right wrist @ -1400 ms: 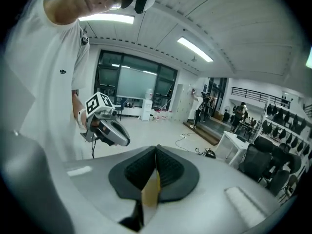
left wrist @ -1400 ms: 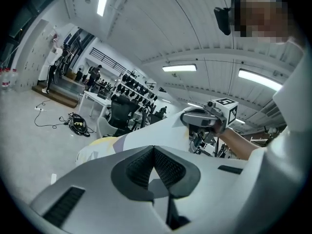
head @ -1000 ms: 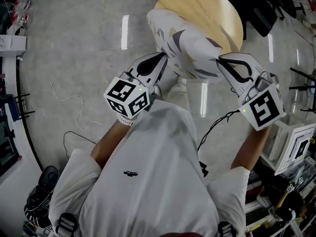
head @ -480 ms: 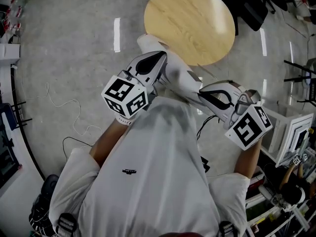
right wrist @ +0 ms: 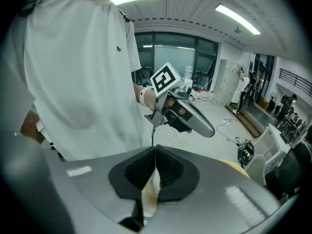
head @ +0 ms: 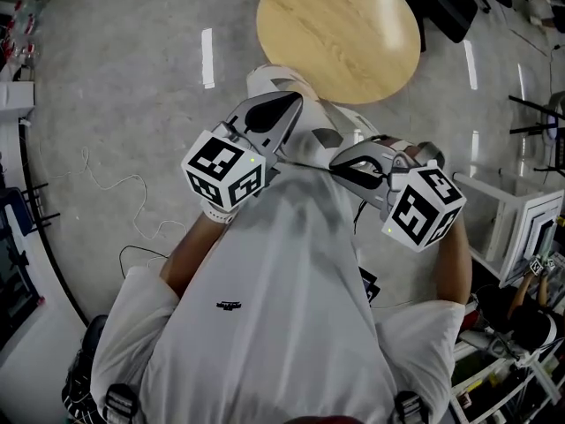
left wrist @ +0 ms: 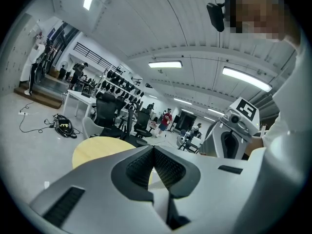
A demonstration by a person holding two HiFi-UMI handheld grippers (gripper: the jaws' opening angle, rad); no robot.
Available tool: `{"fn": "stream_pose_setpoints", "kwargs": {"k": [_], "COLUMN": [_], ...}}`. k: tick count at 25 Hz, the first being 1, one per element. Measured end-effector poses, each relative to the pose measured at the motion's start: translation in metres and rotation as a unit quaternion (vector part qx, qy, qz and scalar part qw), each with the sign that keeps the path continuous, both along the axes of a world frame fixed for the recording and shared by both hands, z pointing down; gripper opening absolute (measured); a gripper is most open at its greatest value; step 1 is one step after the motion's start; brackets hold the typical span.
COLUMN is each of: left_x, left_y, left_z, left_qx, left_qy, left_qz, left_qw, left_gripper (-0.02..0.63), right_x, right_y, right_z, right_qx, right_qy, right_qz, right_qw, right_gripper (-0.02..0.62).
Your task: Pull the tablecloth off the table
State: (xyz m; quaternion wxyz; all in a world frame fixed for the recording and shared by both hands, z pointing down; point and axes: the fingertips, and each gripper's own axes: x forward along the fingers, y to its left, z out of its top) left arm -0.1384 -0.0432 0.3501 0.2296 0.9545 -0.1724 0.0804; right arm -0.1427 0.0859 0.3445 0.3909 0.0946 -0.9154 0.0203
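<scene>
The round wooden table stands bare at the top of the head view. The white tablecloth with grey marks hangs bunched off the table's near edge, between my two grippers. My left gripper points up toward the table, jaws shut on the cloth's upper part. My right gripper points left across my chest, shut on the cloth. In the right gripper view a pale strip of tablecloth shows between the closed pads of the right gripper. The left gripper shows its pads pressed together, the table beyond.
Thin cables trail over the grey floor at left. White frames and shelving crowd the right edge. Black chairs stand behind the table. My white shirt fills the lower middle, close under both grippers.
The cloth has slid fully off the tabletop, leaving it bare. My right gripper has swung left and inward toward the left gripper, bunching the cloth. The left gripper has barely moved.
</scene>
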Motion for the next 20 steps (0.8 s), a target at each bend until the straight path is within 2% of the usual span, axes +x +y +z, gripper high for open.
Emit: {"fn": "stream_pose_setpoints", "kwargs": {"k": [4,12,18,20], "left_x": [-0.006,-0.014,-0.018,-0.022], "left_y": [0.009,0.026,0.028,0.027], "left_z": [0.0,0.003,0.006,0.005], "left_qx": [0.002,0.001,0.0,0.001], "left_qy": [0.0,0.001,0.0,0.0], "left_qz": [0.001,-0.002,-0.004,-0.002], "left_qw": [1.0,1.0,1.0,1.0], "left_gripper": [0.008,0.008,0.008,0.008], "right_x": [-0.012,-0.023,-0.019,-0.024], "right_y": [0.014,0.028,0.013,0.011], "right_z": [0.004,0.005,0.01,0.015], "right_qx": [-0.017,-0.008,0.001,-0.005], "right_qy": [-0.012,-0.015,-0.018,-0.019], "right_qz": [-0.019,-0.045,-0.001,0.001], "right_qw": [1.0,0.999,1.0,1.0], "right_gripper": [0.012,0.012,0.012,0.012]}}
